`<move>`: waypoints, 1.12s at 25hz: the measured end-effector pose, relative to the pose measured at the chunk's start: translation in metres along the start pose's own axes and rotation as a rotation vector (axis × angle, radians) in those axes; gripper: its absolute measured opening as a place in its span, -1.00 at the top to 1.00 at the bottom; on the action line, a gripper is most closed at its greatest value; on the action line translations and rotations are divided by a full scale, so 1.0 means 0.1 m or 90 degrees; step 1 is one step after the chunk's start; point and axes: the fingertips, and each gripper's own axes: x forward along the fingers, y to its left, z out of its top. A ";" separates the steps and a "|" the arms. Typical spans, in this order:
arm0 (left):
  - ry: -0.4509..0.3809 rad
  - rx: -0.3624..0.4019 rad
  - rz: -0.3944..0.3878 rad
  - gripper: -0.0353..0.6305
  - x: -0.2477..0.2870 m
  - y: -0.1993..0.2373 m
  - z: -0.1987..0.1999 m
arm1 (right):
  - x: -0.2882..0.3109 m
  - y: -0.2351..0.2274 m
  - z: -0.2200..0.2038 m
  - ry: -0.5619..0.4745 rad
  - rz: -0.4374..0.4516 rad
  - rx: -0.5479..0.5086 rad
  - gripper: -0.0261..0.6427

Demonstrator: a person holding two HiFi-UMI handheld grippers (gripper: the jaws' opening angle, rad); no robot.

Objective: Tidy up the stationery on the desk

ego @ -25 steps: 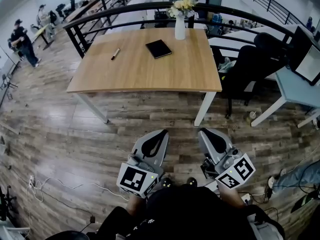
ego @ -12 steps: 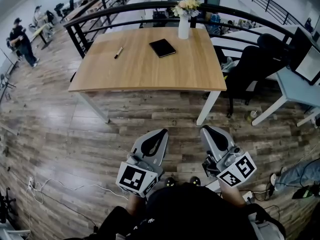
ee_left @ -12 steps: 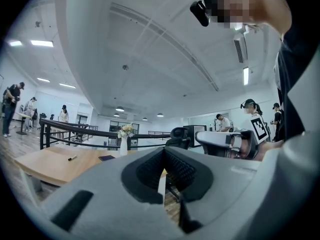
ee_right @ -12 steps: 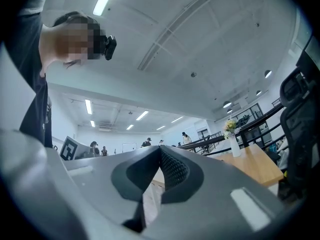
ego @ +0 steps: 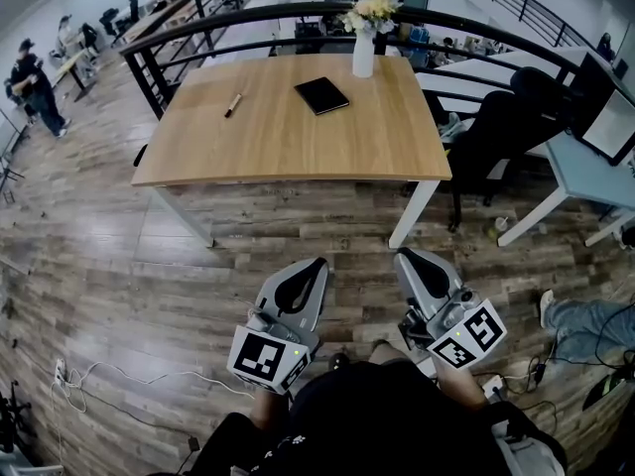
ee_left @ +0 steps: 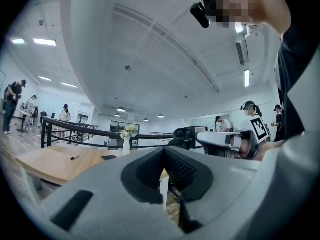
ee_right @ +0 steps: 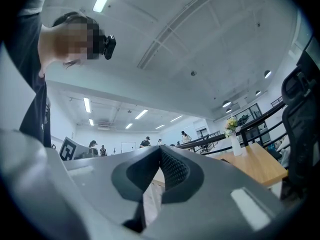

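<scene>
From the head view I had the left tool (ego: 316, 264) and the right tool (ego: 405, 258) side by side low in the frame, held close to the operator's body over the plank floor (ego: 109, 266), both pointing toward 12 o'clock. In the left gripper view the left tool's two ribbed pads (ee_left: 176, 168) met at their tips with only the moulded hollow behind them, and nothing sat between them. The right gripper view gave me the same reading: the right tool's pads (ee_right: 172, 169) were pressed together at the tip and held nothing. Neither tool touched anything. The tabletop (ego: 288, 147) lay well apart from both, straight ahead at 12 o'clock across a stretch of bare floor. On it I saw a dark marker (ego: 232, 105) toward 10 o'clock of its surface, lying at a slant, and a black notebook (ego: 320, 95) near the middle toward 12 o'clock, flat and closed, turned slightly off the table's edges. The two lay apart from each other. A white vase (ego: 363, 56) with pale flowers stood upright at the far edge, about 1 o'clock, just beyond the notebook. A black office chair (ego: 496, 127) stood beside the tabletop's 3 o'clock end, and a dark railing (ego: 198, 23) curved behind the far side.
</scene>
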 end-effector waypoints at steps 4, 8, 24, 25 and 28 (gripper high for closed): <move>0.004 -0.004 0.002 0.92 -0.01 0.07 -0.03 | 0.06 -0.05 -0.05 0.007 -0.008 -0.003 0.93; 0.008 -0.003 0.013 0.92 0.00 0.16 -0.08 | 0.16 -0.13 -0.09 0.005 -0.006 0.002 0.93; 0.027 0.002 0.133 0.92 0.04 1.06 -0.14 | 1.12 -0.51 -0.36 0.027 0.064 0.005 0.93; 0.025 0.003 0.138 0.92 0.06 1.12 -0.13 | 1.18 -0.53 -0.38 0.028 0.068 0.006 0.93; 0.019 0.005 0.150 0.92 0.14 1.27 -0.07 | 1.36 -0.60 -0.41 0.033 0.081 0.009 0.94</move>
